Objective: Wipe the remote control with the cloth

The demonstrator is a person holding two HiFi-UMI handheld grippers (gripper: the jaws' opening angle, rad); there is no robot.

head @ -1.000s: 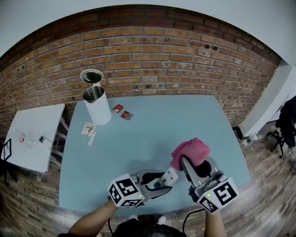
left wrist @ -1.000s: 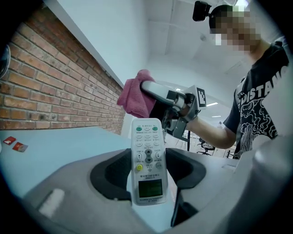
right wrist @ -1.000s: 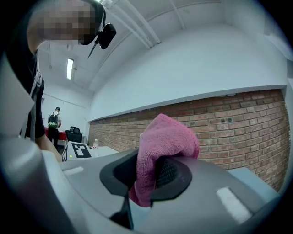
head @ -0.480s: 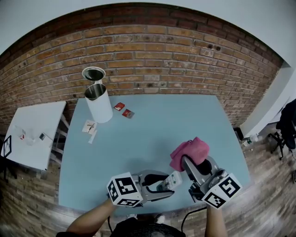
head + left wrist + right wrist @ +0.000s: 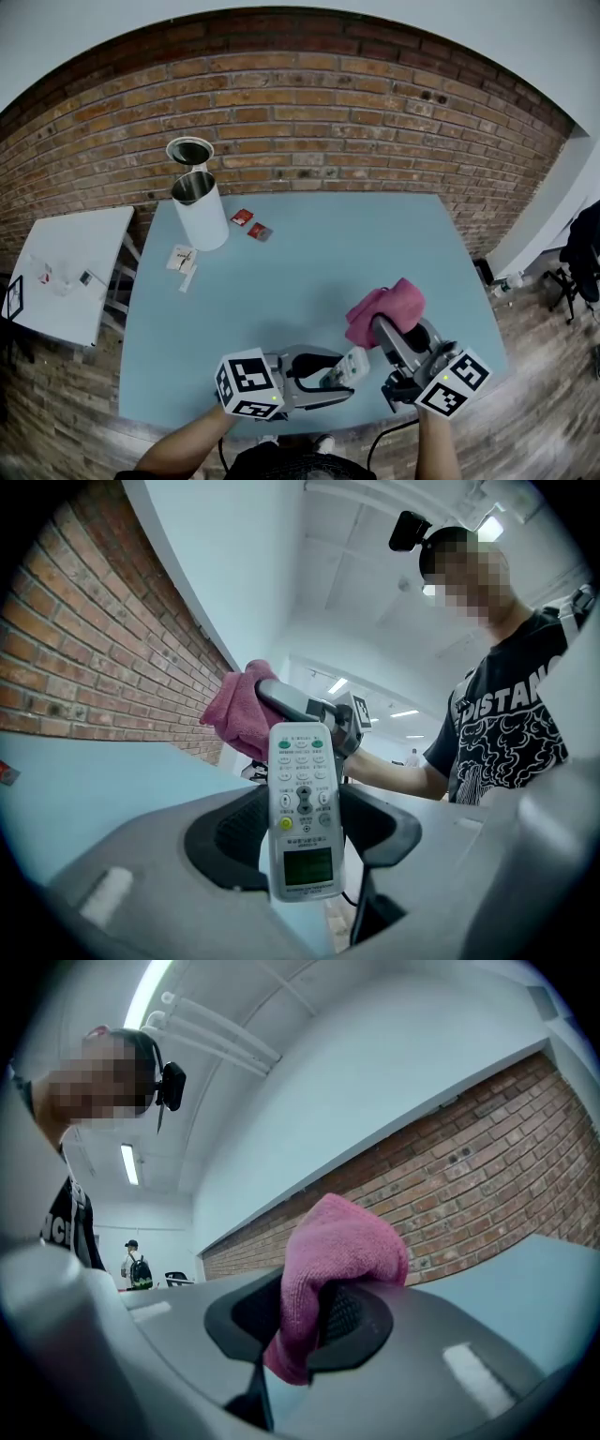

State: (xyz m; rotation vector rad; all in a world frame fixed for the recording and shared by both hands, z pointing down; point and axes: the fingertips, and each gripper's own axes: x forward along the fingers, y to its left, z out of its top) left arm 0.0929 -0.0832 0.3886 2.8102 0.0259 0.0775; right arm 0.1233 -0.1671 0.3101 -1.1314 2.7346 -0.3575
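Left tongs clamp the screen end of a white remote control. Just beside them, right tongs pinch a bunched pink cloth. Both are held above the near edge of the blue table. The remote looks light, stiff and smooth, apt to slip under hard rubbing; the cloth is soft. Beyond the tongs lies open room, with a white bin well apart.

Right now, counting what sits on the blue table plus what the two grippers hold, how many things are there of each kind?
Remote control: 1
Pink cloth: 1
White canister: 1
Red packets: 2
White paper scraps: 2
Total: 7
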